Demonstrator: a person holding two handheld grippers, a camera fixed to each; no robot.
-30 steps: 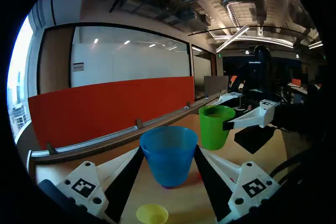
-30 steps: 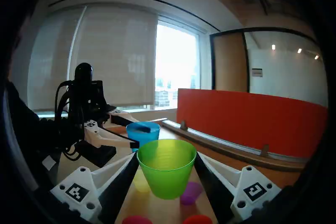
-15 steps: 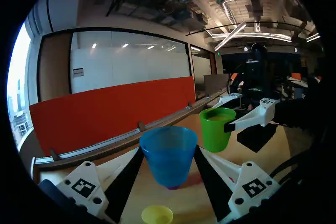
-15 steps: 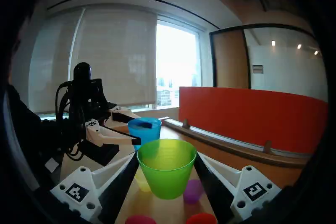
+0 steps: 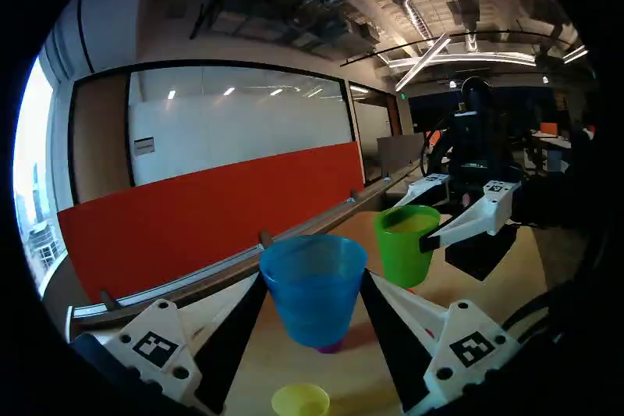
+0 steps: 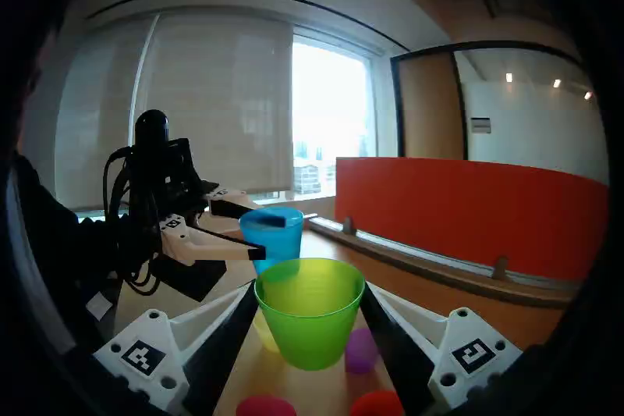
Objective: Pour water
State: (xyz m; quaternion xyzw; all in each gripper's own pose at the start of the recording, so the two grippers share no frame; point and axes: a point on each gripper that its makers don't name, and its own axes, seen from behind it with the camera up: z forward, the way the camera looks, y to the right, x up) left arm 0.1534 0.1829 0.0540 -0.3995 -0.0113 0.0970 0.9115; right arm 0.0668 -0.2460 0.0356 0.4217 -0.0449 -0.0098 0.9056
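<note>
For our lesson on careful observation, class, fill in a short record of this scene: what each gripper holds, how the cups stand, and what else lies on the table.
Left gripper: shut on blue cup
Right gripper: shut on green cup
Cup posture: both upright
Pouring: not begun
Contents: cannot tell
On table: yellow cup, purple cup, pink cup, red cup
Backdrop: orange partition
</note>
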